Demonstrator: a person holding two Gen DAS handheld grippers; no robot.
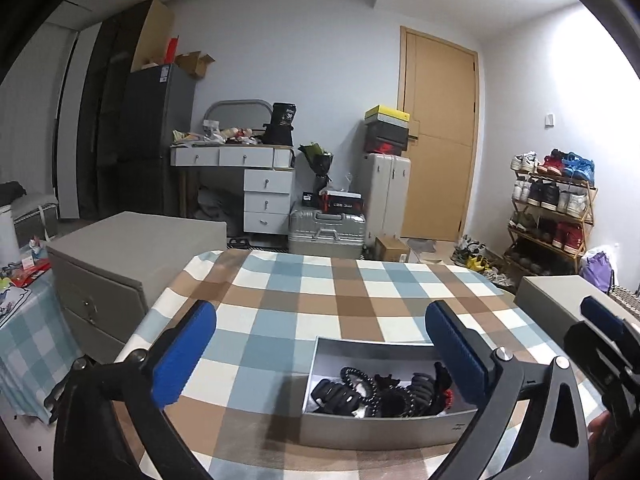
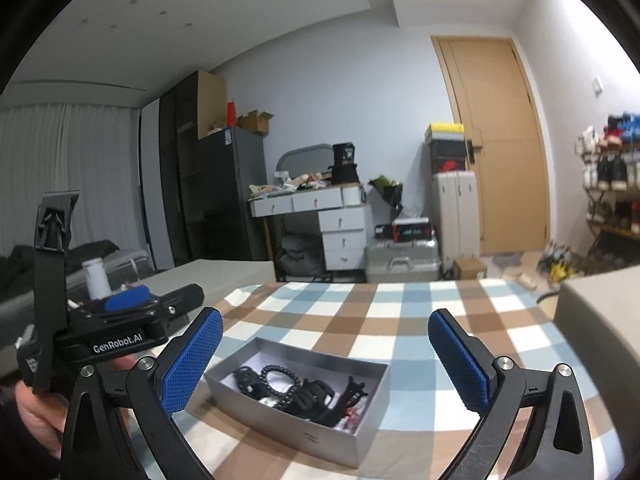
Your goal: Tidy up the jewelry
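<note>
I had both tongs spread wide and empty, the left tongs [image 1: 320, 344] and right tongs [image 2: 326, 354] hovering over the grey box [image 2: 304, 432] of tangled black jewelry [image 2: 304, 390] on the checked tabletop [image 1: 320, 288]. Best, I judged, to single out one loose piece at the heap's edge.

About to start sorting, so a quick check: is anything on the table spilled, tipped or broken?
Nothing stands out. The grey box sits flat on the checked cloth, and the black beaded bracelets and hair claws lie jumbled but all inside it. Both grippers, left and right, hover open and empty.
</note>
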